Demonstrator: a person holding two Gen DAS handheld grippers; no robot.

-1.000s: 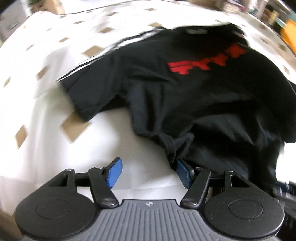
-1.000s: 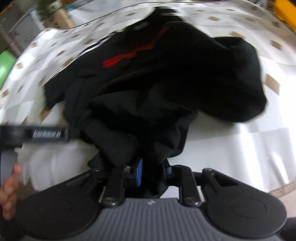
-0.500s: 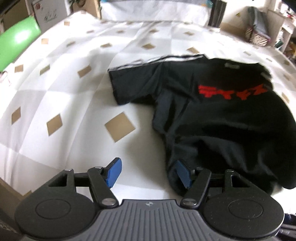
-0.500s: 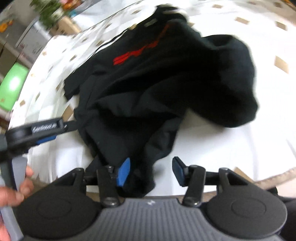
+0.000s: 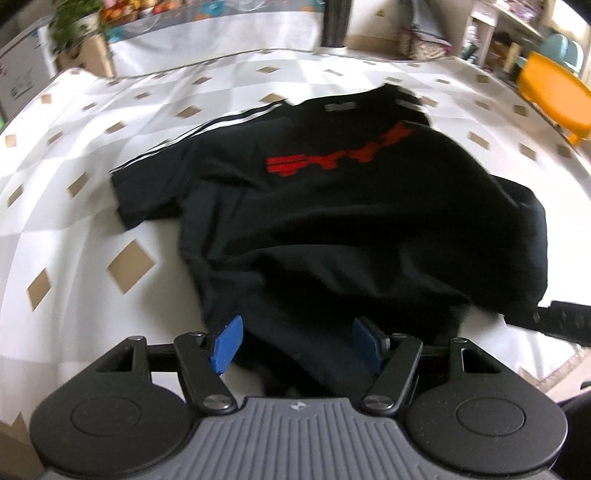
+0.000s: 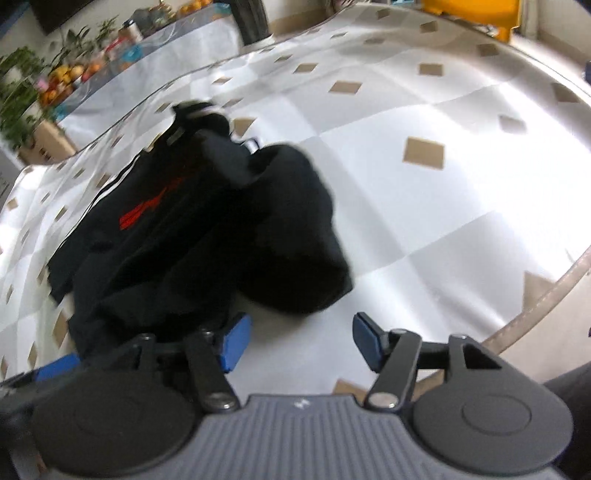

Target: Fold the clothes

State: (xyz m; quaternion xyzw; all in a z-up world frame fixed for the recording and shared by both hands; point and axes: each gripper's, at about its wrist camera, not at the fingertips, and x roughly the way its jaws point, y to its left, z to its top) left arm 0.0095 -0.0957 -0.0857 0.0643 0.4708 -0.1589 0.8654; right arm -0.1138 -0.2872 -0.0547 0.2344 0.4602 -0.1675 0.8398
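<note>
A black T-shirt (image 5: 332, 221) with a red chest print and white shoulder stripes lies rumpled on the table, its lower part bunched up. My left gripper (image 5: 295, 345) hovers over the near hem with its jaws apart. Cloth lies under and between the blue pads (image 5: 227, 345), but they do not press on it. In the right wrist view the T-shirt (image 6: 221, 229) lies to the left. My right gripper (image 6: 301, 345) has its jaws opening, with only bare tablecloth between them and the bunched fold just beyond its left pad.
A white tablecloth with tan diamonds (image 5: 92, 184) covers the table. The table's rounded edge (image 6: 546, 295) runs close by at the right. An orange chair (image 5: 554, 96) stands beyond the far right corner. Plants and boxes (image 5: 74, 22) sit at the back left.
My right gripper let go of the T-shirt's hem, opened, and swung right onto bare cloth. My left gripper stayed open and shifted right, over the hem.
</note>
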